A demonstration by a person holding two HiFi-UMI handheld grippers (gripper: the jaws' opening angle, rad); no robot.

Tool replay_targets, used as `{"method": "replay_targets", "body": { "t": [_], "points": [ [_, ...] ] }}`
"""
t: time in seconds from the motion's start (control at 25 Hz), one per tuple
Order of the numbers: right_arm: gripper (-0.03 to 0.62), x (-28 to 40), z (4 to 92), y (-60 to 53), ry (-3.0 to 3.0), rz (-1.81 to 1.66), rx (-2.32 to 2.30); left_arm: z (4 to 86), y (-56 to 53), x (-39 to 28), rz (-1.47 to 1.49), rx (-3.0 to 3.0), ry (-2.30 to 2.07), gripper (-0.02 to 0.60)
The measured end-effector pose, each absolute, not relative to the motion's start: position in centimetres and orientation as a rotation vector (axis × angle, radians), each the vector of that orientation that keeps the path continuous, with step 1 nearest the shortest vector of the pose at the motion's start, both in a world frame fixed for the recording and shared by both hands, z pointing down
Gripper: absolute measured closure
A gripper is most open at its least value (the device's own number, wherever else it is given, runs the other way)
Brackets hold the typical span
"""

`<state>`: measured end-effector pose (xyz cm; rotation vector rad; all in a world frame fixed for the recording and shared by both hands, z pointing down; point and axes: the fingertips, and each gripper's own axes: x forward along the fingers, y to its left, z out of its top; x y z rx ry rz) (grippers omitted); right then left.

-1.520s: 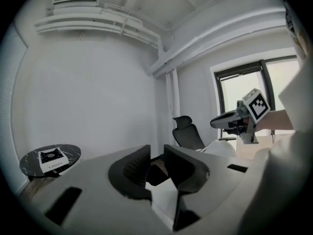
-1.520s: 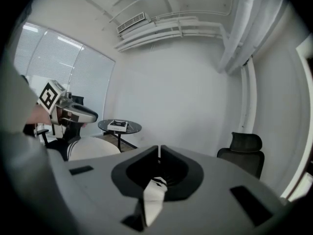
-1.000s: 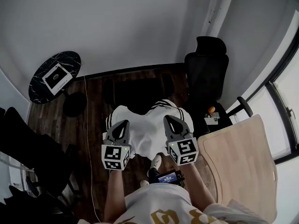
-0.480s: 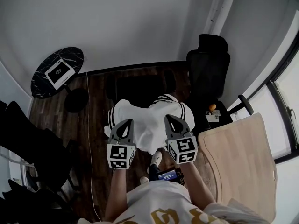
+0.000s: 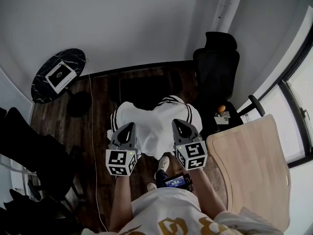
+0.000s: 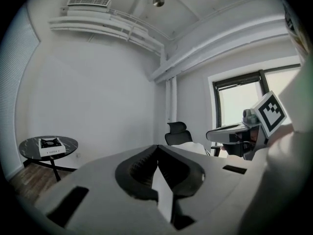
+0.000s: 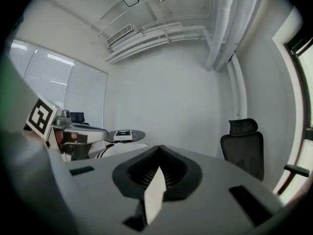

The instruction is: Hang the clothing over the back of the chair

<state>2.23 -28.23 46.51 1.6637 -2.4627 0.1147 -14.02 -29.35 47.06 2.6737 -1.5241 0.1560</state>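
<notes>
A white shirt (image 5: 154, 126) with black stripes on its sleeves hangs spread between my two grippers above the wooden floor. My left gripper (image 5: 129, 128) is shut on its left edge, and a strip of white cloth (image 6: 164, 195) shows pinched between the jaws. My right gripper (image 5: 178, 125) is shut on the right edge, with white cloth (image 7: 153, 195) caught in its jaws too. A low dark chair (image 5: 146, 88) stands just beyond the shirt, partly hidden by it. A black high-backed office chair (image 5: 216, 67) stands at the far right by the wall.
A light wooden table (image 5: 254, 165) lies close on the right. A round black table (image 5: 57, 75) with a white box on it stands at the far left. Dark furniture (image 5: 29, 155) fills the near left. A thin cable (image 5: 93, 131) runs along the floor.
Both grippers keep their hold on the shirt. The shirt has edged slightly toward the dark chair; nothing else has visibly changed.
</notes>
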Motion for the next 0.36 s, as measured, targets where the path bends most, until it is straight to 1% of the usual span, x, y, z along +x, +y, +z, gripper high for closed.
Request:
{"method": "replay_targets", "body": {
  "t": [0.36],
  "points": [
    [0.582,2.12,46.21,-28.31,-2.475,0.108,1.646,46.90,-29.13,-13.30,0.185,2.713,-1.499,0.561]
  ]
}}
